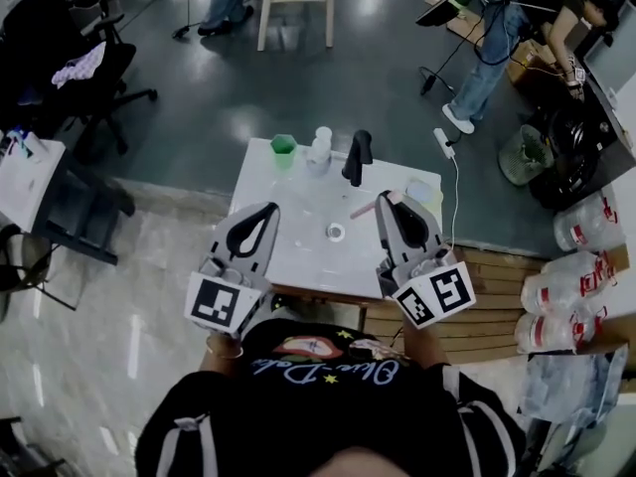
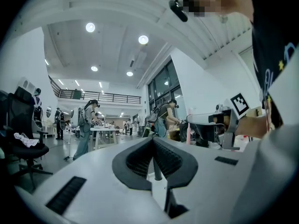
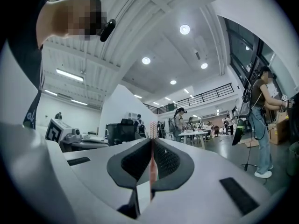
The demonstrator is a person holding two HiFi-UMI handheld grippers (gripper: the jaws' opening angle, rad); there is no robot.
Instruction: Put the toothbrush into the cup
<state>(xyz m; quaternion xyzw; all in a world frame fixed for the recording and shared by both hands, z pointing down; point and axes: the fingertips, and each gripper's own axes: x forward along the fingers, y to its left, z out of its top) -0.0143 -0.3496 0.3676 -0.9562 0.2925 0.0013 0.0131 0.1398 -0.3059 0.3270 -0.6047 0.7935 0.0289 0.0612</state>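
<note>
**Right gripper clamped on toothbrush; left gripper closed and empty**

1. Bench (image 1: 308, 202): you hold both grippers above its near half. The white top extends ahead of them to a far edge.
2. Left gripper (image 1: 268, 210): the left gripper view shows its jaws brought together at the tips, with nothing between them. It is raised clear of the bench top.
3. Right gripper (image 1: 384, 201): the right gripper view shows its jaws pressed onto the toothbrush (image 3: 151, 162). The pink handle runs along the seam between the jaws. The bristle head stands out just past the tips. In the head view, the pink end projects from the tips toward the left gripper.
4. Black object (image 1: 358, 157): it stands upright on the bench, ahead of the right gripper and slightly to its left.
5. Green cup (image 1: 284, 145): it stands at the far edge of the bench, straight ahead of the left gripper and well apart from the toothbrush.
6. White bottle (image 1: 319, 149): it is just beside the green cup, on the side nearer the right gripper.
7. Small ring (image 1: 336, 232): it lies flat on the bench between the two grippers.
</note>
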